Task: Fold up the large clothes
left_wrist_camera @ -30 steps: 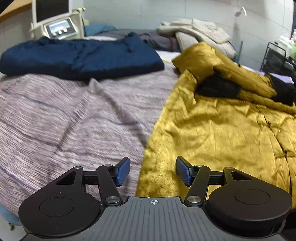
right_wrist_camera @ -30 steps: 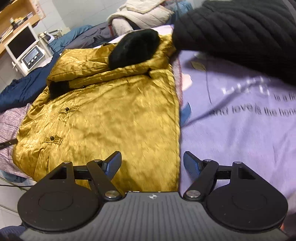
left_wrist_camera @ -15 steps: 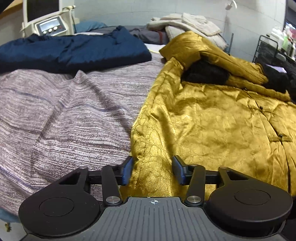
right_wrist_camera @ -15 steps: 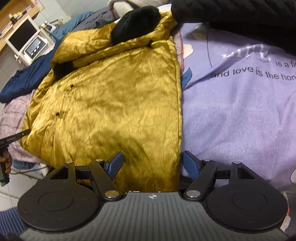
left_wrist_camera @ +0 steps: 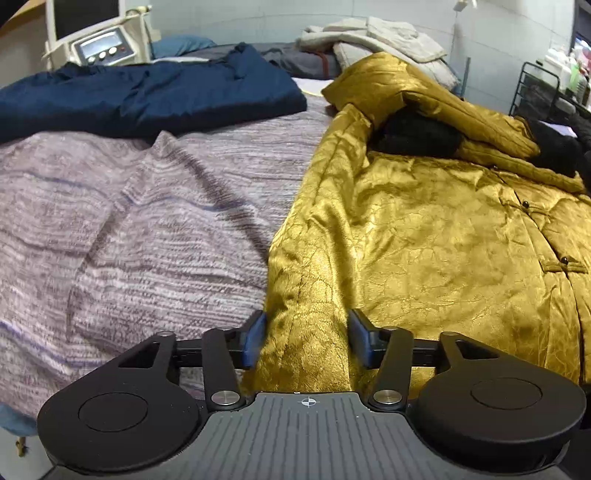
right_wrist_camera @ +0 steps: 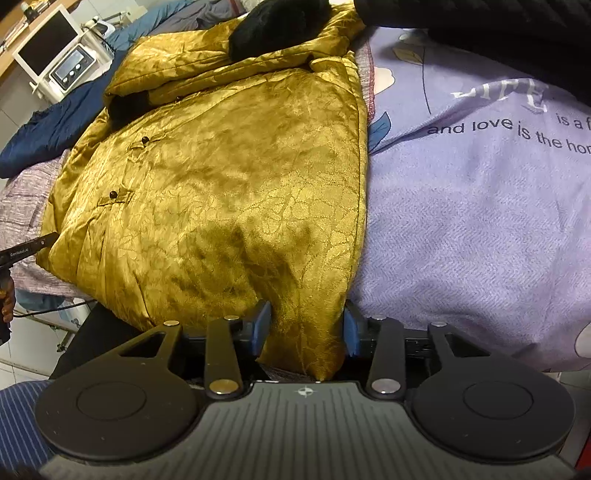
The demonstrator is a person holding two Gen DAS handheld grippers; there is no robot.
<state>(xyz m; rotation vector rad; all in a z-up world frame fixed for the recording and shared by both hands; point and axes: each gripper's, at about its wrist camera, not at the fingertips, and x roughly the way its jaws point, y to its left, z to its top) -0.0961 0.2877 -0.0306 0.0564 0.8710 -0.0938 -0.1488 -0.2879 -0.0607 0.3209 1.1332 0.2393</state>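
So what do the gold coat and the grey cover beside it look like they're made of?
Gold coat: looks like glossy satin or brocade, going by its sheen and crackled woven pattern. Grey cover: matte, seemingly knitted fabric with streaky lines.

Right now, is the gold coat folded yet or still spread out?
Mostly spread. The gold coat lies flat, body full length on the bed; only its top part is turned over near the black fur.

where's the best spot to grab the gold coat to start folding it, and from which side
Take the gold coat by its two bottom hem corners, coming from the near edge of the bed, where the hem lies flat. The right tool is closing with one corner between its pads; the left tool straddles the other corner, jaws opening. The far end is bulky with folded sleeves and black trim.
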